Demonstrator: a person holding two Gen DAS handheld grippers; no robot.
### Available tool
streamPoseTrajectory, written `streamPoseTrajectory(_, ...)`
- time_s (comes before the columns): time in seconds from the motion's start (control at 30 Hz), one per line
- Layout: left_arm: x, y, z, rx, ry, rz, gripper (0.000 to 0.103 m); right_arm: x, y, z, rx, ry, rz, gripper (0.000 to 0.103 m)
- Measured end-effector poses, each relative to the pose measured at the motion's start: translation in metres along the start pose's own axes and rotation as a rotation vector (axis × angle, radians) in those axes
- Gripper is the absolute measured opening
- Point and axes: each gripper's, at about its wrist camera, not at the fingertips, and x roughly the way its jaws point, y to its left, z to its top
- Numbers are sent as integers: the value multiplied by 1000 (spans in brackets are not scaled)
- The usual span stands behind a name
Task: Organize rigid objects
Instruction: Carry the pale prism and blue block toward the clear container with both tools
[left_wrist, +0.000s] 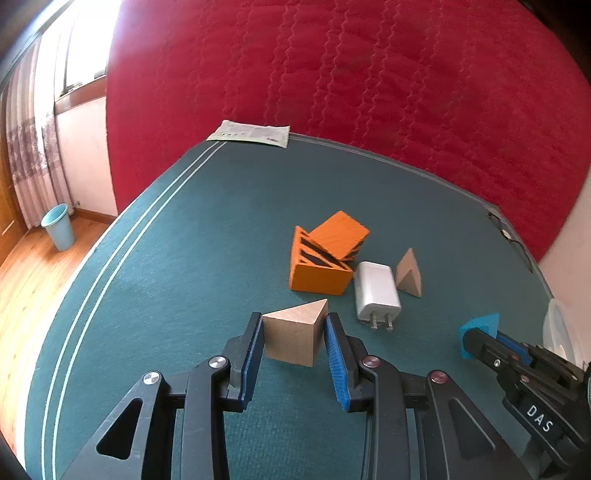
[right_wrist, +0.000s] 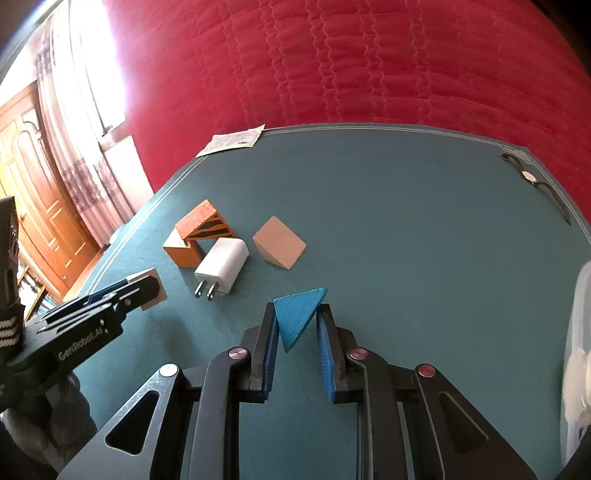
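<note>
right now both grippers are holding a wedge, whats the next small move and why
Probably carry the blue triangular wedge in the right gripper toward the white plastic container at the right table edge; it is the nearest receptacle, and the jaws already clamp the wedge.

- Matt teal cloth on the table (left_wrist: 177, 258), fine-woven, with pale stitched lines near the edge
- Quilted red fabric on the bedspread (left_wrist: 369, 74), soft sheen, wavy seams
- Pale, smooth, matt wood for the wedge block (left_wrist: 291, 338) and the second wedge (right_wrist: 280, 242)
- Rough, ridged, matt plastic on the orange block (left_wrist: 319, 278) and the blue wedge (right_wrist: 297, 317)
- Glossy white plastic on the charger (left_wrist: 376, 291), with bright metal prongs
- Matt black plastic gripper arms, ribbed blue pads (left_wrist: 334, 354), shiny metal rivets
- Printed paper sheet (left_wrist: 251, 133)
- Varnished wood floor (left_wrist: 26, 266)
</note>
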Motion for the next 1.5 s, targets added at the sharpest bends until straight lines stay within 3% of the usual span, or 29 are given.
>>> streamPoseTrajectory(0.33, -8, -17, -3, 67, -33, -68, 35, -20, -17, -12, 48, -7, -28, 21)
streamPoseTrajectory(0.97, -16, -47, -13, 162, -43, -71, 35, -63, -63, -36, 133, -39, -96, 21)
streamPoseTrajectory(1.5, -27, -87, -25, 207, -10, -126, 35, -110, -125, -51, 222, -104, -196, 21)
